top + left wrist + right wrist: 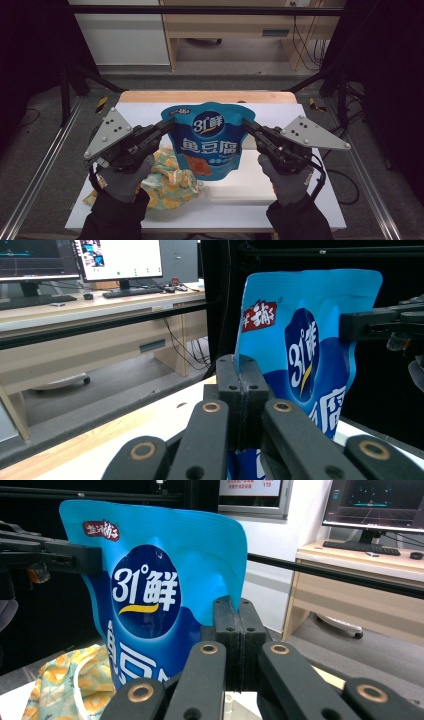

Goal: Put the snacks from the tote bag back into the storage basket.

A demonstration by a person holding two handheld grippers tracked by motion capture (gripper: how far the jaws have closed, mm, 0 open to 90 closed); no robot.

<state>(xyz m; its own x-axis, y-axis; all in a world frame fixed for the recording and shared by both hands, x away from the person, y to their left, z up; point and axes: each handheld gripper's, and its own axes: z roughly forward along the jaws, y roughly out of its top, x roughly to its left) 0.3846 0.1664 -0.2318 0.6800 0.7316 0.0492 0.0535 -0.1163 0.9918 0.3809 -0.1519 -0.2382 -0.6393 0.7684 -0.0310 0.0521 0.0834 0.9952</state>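
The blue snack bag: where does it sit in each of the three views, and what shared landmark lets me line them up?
High view: blue snack bag at centre, held up above the table between both grippers.
Left gripper view: it stands right of centre, its edge pinched in the near jaws.
Right gripper view: it stands left of centre, its edge pinched likewise.
Shared landmark: the round dark-blue logo on the bag.

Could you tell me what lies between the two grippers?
The blue snack bag hangs between left gripper and right gripper, each shut on an upper edge, in the high view.

High view looks down on the table [280,210]; both gripper views closely share the blue pouch [305,340].
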